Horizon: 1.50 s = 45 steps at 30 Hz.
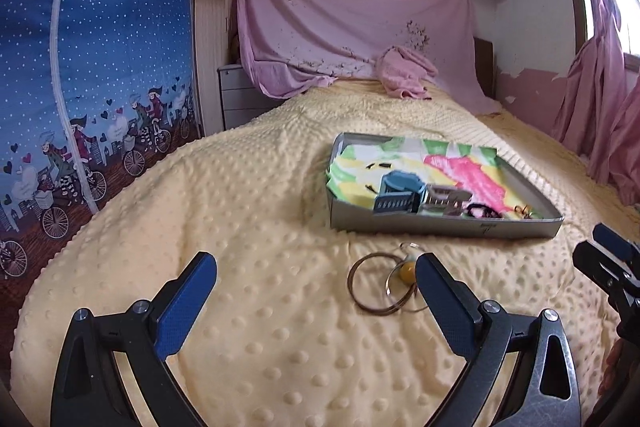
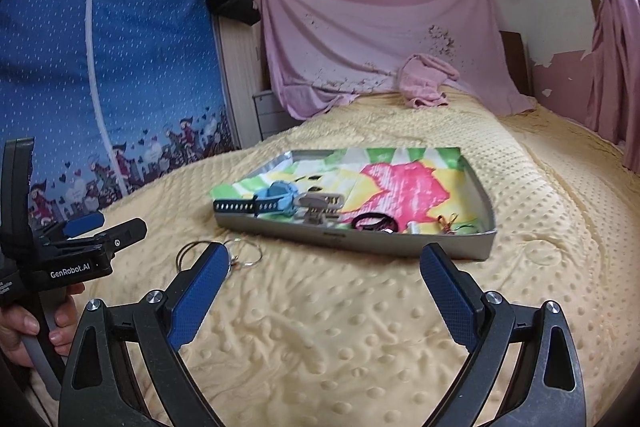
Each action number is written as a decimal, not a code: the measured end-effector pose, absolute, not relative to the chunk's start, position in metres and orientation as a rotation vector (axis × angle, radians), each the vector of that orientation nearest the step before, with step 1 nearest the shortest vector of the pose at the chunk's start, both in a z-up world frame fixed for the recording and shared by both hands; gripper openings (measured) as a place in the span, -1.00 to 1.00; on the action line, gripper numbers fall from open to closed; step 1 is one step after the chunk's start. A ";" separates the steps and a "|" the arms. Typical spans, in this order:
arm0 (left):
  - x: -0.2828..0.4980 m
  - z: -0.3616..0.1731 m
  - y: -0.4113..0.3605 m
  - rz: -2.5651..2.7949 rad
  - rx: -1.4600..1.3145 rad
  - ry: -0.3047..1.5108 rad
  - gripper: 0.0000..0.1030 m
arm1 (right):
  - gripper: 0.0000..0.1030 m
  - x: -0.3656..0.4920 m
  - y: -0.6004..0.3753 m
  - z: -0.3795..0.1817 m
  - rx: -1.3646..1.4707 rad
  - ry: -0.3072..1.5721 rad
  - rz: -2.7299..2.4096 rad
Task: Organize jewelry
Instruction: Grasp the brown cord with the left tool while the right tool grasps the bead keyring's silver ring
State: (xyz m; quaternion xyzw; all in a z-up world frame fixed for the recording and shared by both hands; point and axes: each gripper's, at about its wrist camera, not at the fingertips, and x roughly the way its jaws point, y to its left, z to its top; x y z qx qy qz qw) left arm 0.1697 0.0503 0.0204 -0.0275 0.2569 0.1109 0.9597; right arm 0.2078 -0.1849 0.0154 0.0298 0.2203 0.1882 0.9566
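A grey metal tray (image 1: 440,227) (image 2: 352,241) lined with bright paper lies on the yellow dotted blanket. In it lie a blue watch (image 1: 400,193) (image 2: 272,199), a grey clip (image 2: 320,207), a black band (image 2: 374,221) and small gold pieces (image 2: 448,223). On the blanket in front of the tray lie thin brown bangles (image 1: 374,285) (image 2: 192,253), a ring with a yellow bead (image 1: 406,273) and a silver ring (image 2: 248,253). My left gripper (image 1: 316,277) is open just above the blanket, its right finger beside the bangles. My right gripper (image 2: 324,269) is open and empty before the tray.
The bed's blanket (image 1: 260,307) fills the foreground. A blue printed wardrobe (image 1: 92,67) stands at left, a pink sheet (image 1: 352,27) and pink towel (image 1: 406,73) at the head, pink curtains (image 1: 600,107) at right. The other gripper shows at each view's edge (image 1: 612,267) (image 2: 80,247).
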 end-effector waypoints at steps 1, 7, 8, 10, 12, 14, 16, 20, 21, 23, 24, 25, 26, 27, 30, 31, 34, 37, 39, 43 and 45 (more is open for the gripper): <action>0.170 0.019 0.051 0.227 -0.051 0.528 0.94 | 0.83 0.209 -0.183 0.014 0.057 0.454 0.388; 0.176 0.011 0.055 0.235 -0.058 0.568 0.94 | 0.83 0.222 -0.168 0.005 0.011 0.518 0.425; 0.178 0.010 0.056 0.233 -0.063 0.573 0.94 | 0.83 0.225 -0.165 0.002 0.002 0.532 0.433; 0.180 0.008 0.058 0.229 -0.072 0.583 0.94 | 0.83 0.230 -0.161 -0.003 -0.001 0.560 0.449; 0.183 0.005 0.058 0.229 -0.075 0.594 0.94 | 0.83 0.235 -0.158 -0.007 0.006 0.583 0.465; 0.185 0.002 0.060 0.231 -0.078 0.601 0.94 | 0.83 0.239 -0.154 -0.010 0.006 0.604 0.483; 0.187 0.001 0.061 0.230 -0.086 0.601 0.94 | 0.83 0.241 -0.150 -0.013 -0.002 0.612 0.494; 0.190 -0.001 0.062 0.226 -0.084 0.598 0.94 | 0.82 0.244 -0.141 -0.013 -0.019 0.615 0.519; 0.190 -0.002 0.062 0.224 -0.082 0.596 0.94 | 0.81 0.245 -0.139 -0.013 -0.025 0.615 0.526; 0.191 -0.004 0.063 0.213 -0.083 0.588 0.84 | 0.72 0.246 -0.136 -0.012 -0.036 0.611 0.540; 0.192 -0.005 0.064 0.208 -0.085 0.587 0.74 | 0.60 0.247 -0.134 -0.011 -0.042 0.609 0.547; 0.193 -0.006 0.065 0.205 -0.089 0.589 0.65 | 0.54 0.249 -0.133 -0.012 -0.046 0.610 0.556; 0.194 -0.007 0.067 0.200 -0.096 0.592 0.60 | 0.44 0.250 -0.131 -0.011 -0.049 0.612 0.562; 0.195 -0.009 0.069 0.191 -0.110 0.595 0.52 | 0.38 0.252 -0.130 -0.012 -0.050 0.614 0.569; 0.198 -0.014 0.075 0.172 -0.148 0.604 0.32 | 0.31 0.256 -0.128 -0.014 -0.049 0.620 0.593; 0.199 -0.017 0.076 0.162 -0.162 0.611 0.23 | 0.30 0.257 -0.127 -0.015 -0.049 0.624 0.599; 0.202 -0.021 0.079 0.135 -0.195 0.624 -0.02 | -0.01 0.263 -0.122 -0.018 -0.052 0.642 0.629; 0.204 -0.025 0.080 0.101 -0.226 0.630 -0.15 | -0.17 0.268 -0.116 -0.022 -0.055 0.664 0.654; 0.206 -0.027 0.081 0.079 -0.246 0.630 -0.24 | -0.23 0.272 -0.112 -0.025 -0.053 0.680 0.677; 0.209 -0.032 0.079 0.041 -0.262 0.646 -0.41 | -0.30 0.275 -0.105 -0.029 -0.054 0.696 0.715; 0.210 -0.033 0.076 0.028 -0.257 0.649 -0.44 | -0.31 0.275 -0.102 -0.029 -0.061 0.696 0.729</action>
